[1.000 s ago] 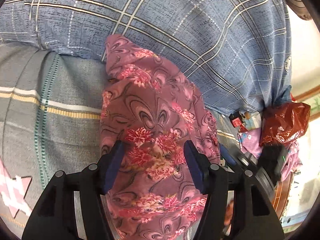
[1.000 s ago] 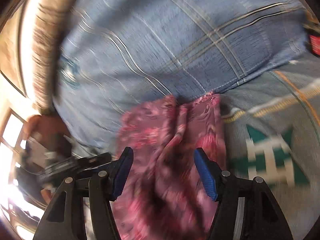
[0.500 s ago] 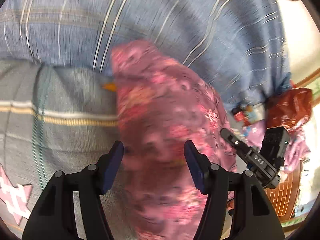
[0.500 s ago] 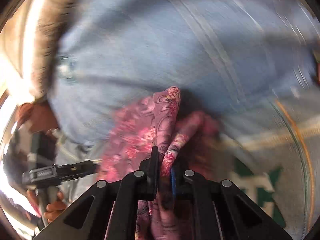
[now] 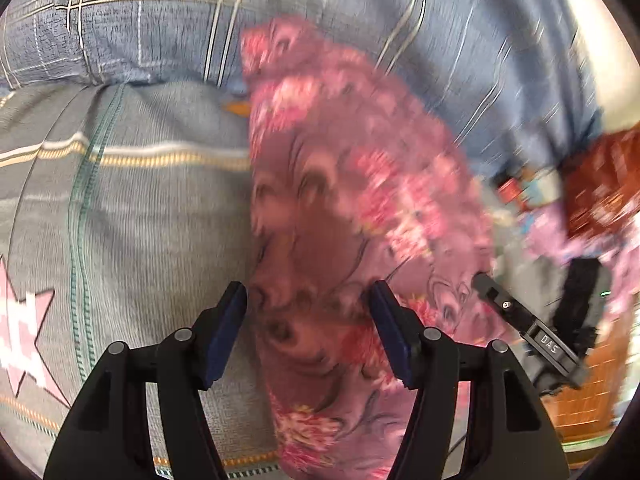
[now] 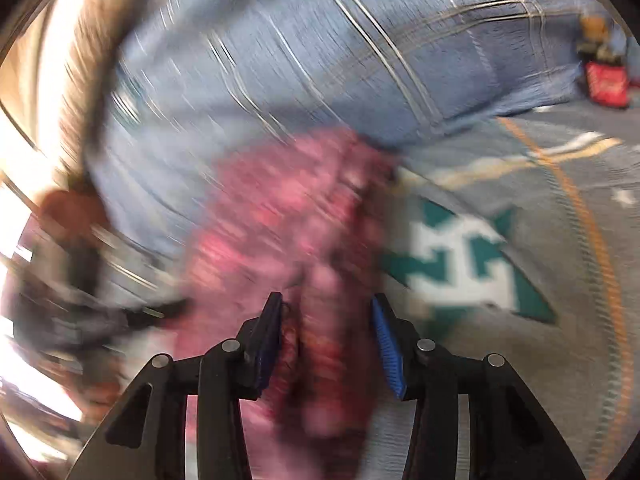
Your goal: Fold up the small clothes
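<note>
Cloth [image 5: 344, 216] lies on the bed [image 5: 132, 216], both tools over it.
Left tool [image 5: 308, 312] gapes apart; right tool [image 6: 326, 320] is opening, cloth loose between; only the right view shows a teal star [image 6: 464, 264].

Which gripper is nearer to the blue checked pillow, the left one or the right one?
Cannot tell. Both the left gripper and the right gripper, its jaws opening, stand over the floral garment, with the pillow beyond its far end.
</note>
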